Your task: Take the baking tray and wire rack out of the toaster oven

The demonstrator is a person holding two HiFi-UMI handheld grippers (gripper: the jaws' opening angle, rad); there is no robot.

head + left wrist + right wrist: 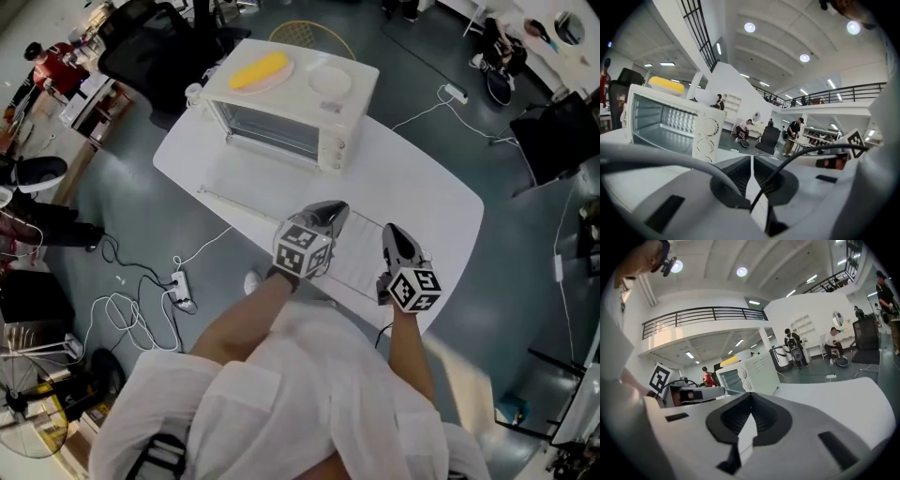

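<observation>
Nearest, the left gripper (330, 211) and right gripper (394, 231) hover side by side above the near edge of the table (427, 192). Both have their jaws clenched on nothing, probably held clear because no load is left to carry. Just below and between them the wire rack (356, 261) lies flat by that near edge, well apart from the toaster oven (286, 117) at the far end. The oven's cavity looks empty, so the rack seems already out. The baking tray cannot be picked out.
</observation>
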